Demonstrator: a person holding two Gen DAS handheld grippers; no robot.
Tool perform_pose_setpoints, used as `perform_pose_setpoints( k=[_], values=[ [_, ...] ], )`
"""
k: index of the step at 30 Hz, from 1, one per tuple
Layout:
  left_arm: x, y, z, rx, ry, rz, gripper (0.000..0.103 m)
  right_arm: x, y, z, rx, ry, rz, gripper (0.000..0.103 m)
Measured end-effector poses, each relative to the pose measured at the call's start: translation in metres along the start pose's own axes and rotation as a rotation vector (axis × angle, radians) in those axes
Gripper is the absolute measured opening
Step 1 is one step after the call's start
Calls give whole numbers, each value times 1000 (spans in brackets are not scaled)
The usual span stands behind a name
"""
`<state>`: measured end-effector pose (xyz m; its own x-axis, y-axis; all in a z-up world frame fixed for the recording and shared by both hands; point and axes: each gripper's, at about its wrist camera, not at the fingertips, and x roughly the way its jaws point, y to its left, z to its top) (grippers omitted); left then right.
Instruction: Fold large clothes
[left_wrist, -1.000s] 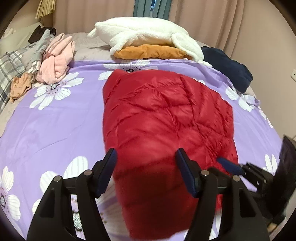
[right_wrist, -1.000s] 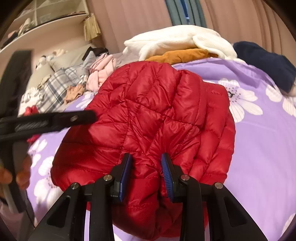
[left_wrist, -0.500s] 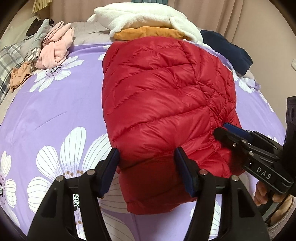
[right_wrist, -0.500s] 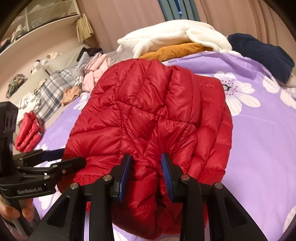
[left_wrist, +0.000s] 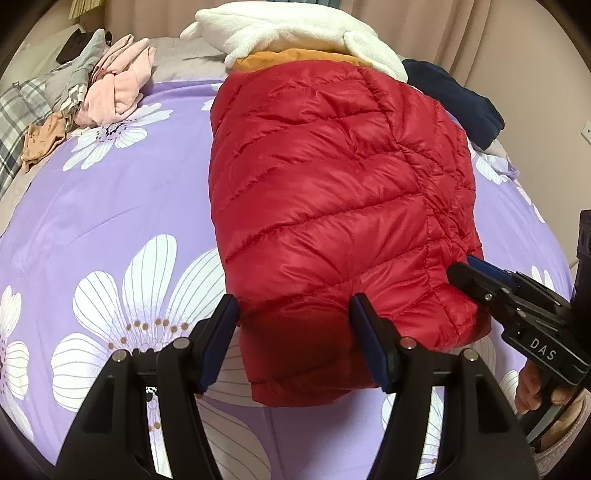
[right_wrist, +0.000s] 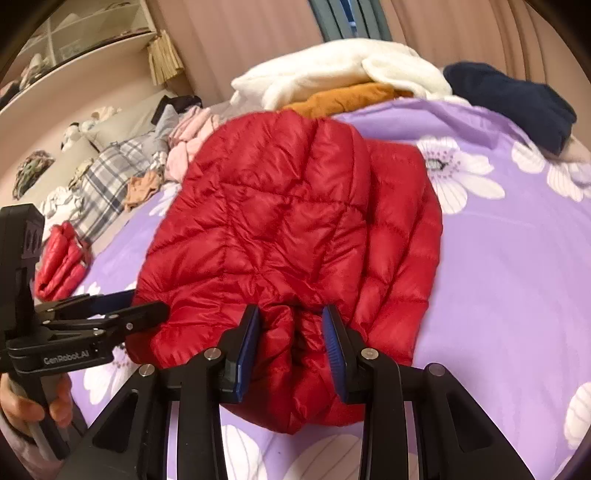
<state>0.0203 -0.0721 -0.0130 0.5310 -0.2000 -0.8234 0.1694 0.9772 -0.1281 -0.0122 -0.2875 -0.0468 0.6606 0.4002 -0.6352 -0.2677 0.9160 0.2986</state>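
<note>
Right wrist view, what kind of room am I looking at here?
Most likely a bedroom: a bed under a purple flowered sheet, loose clothes piled along its far edge, curtains behind, and shelving on the wall.

Purple bedspread (left_wrist: 110, 206), white daisy print, covering the bed. White fleece blanket (left_wrist: 295, 29) heaped at the far edge, lying on an orange garment (left_wrist: 291, 59). Navy fleece item (left_wrist: 454, 99) far right. Pink garment (left_wrist: 118, 92), grey plaid cloth (left_wrist: 14, 122) and tan piece (left_wrist: 40, 140) piled far left. Small red puffy bundle (right_wrist: 61, 262) beside the plaid. Beige curtains (right_wrist: 240, 40) behind.
</note>
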Motion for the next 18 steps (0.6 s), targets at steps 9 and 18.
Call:
perform_pose_setpoints(
  k=[9, 18],
  values=[
    [-3, 0, -4, 0, -3, 5, 65, 2, 3, -1, -21, 8, -16, 34],
    [-27, 0, -15, 3, -12, 43, 67, -24, 8, -6, 9, -1, -45, 38]
  ],
)
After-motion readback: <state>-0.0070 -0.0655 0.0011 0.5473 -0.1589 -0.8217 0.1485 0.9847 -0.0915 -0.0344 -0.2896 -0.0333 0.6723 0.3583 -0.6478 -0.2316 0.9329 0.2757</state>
